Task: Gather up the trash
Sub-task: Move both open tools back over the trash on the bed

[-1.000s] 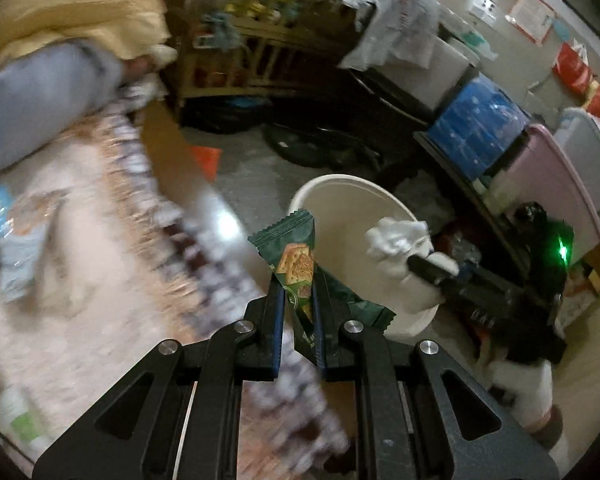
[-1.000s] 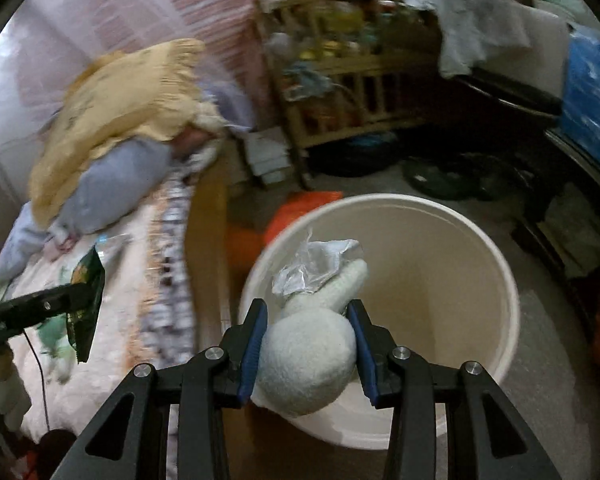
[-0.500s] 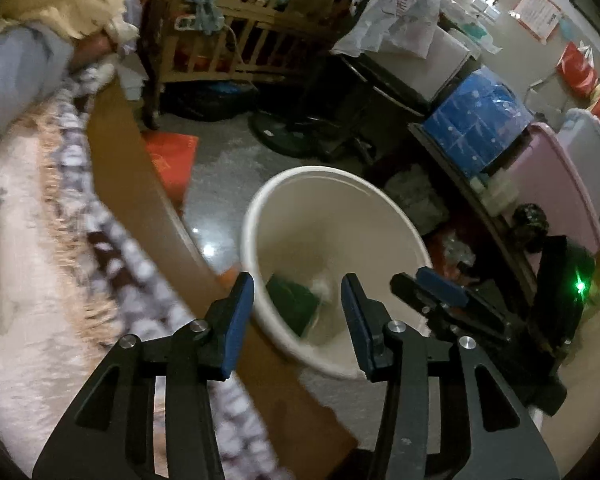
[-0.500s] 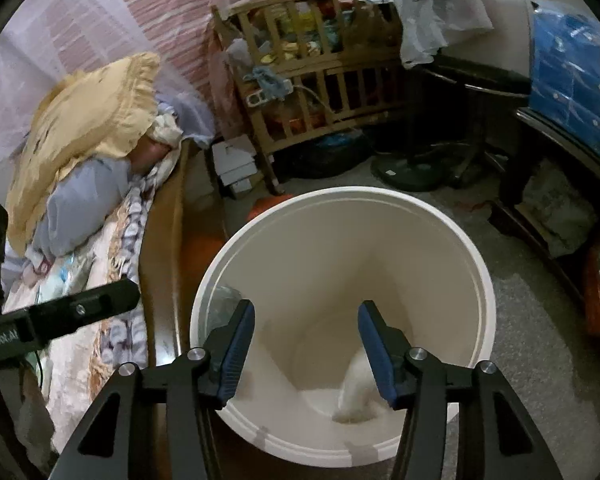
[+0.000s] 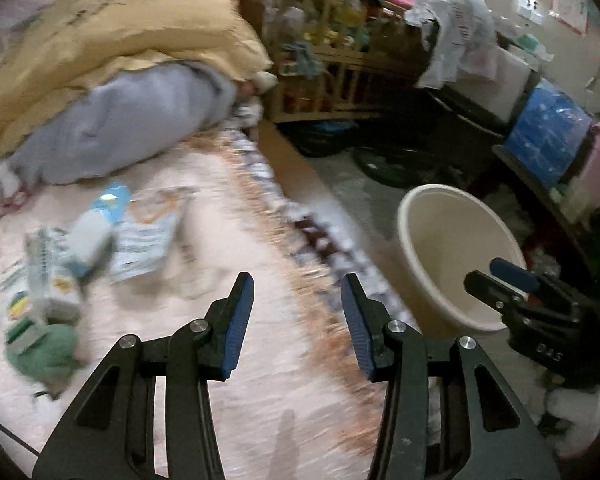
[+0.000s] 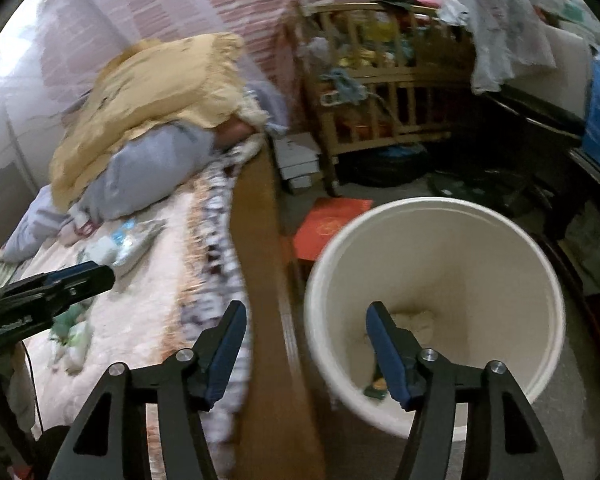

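Left black two-finger gripper with blue pads (image 5: pixel 297 320): jaws spread wide, nothing between them, pointing forward and slightly down. Right black two-finger gripper with blue pads (image 6: pixel 306 344): jaws likewise spread wide, empty, level with and to the right of the left one.

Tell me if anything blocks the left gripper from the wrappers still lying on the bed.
Nothing visible does. The left gripper is open over bare blanket, and the wrappers lie ahead to its left with only blanket between.
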Tool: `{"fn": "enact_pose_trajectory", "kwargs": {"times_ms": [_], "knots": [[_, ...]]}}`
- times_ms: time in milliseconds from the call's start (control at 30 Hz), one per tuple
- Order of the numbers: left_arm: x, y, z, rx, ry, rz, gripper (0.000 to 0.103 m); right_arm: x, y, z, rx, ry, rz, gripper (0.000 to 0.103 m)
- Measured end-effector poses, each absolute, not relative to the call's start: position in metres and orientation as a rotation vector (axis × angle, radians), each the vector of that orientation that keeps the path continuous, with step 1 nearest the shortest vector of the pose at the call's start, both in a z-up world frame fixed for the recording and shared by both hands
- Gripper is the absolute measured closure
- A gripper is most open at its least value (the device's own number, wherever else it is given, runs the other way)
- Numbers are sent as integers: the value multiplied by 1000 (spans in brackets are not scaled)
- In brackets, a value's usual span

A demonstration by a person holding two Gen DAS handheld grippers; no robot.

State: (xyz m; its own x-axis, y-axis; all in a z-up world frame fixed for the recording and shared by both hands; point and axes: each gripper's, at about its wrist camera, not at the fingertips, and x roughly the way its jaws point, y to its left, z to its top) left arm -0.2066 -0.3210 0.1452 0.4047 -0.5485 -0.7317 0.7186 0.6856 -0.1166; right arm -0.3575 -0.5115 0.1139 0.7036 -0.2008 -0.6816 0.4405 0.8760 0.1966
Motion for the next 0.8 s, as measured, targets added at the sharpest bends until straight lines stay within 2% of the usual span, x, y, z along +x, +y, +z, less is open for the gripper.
{"fn": "enact_pose_trajectory", "kwargs": {"times_ms": [400,800], "knots": [[-199,-232,146,202,760,-665,59,-316,-416,115,315,722,-195,41],[-180,-152,133,146,803,-551,59,-273,-347,107,242,787,-41,37]]}}
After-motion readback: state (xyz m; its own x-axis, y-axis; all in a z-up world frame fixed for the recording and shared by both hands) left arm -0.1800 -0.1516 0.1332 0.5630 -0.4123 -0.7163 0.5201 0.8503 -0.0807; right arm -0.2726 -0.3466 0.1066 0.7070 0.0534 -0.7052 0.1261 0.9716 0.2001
